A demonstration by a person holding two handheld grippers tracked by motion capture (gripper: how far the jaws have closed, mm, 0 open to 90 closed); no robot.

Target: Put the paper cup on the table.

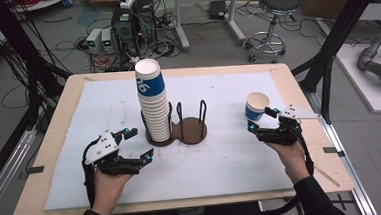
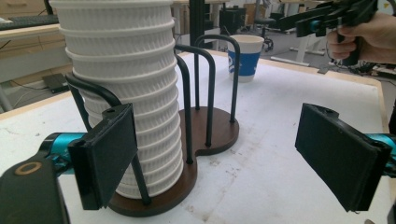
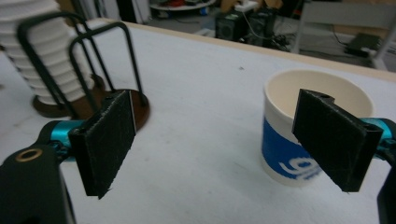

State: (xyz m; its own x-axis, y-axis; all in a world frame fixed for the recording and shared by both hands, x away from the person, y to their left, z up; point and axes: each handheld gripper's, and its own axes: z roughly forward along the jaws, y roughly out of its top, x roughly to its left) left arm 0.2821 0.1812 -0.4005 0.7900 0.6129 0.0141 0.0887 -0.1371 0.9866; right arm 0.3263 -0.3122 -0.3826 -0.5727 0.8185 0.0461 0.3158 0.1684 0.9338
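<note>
We note a light wooden table under a pale blue-white mat, the largest things here. Near the mat's middle stands a dark brown wooden two-ring cup holder with black wire hoops. Its left ring carries a tall stack of white ribbed paper cups, the top one banded blue; the right ring holds no cup. In the left gripper view the stack sits just behind the left pad.

A single white paper cup with a blue band stands upright on the mat, well right of the holder. The right gripper sits just beside it, jaws spread; in the right gripper view the cup lies behind the right pad, not pinched.

The left gripper rests just left of the holder, jaws spread, gripping nothing.
</note>
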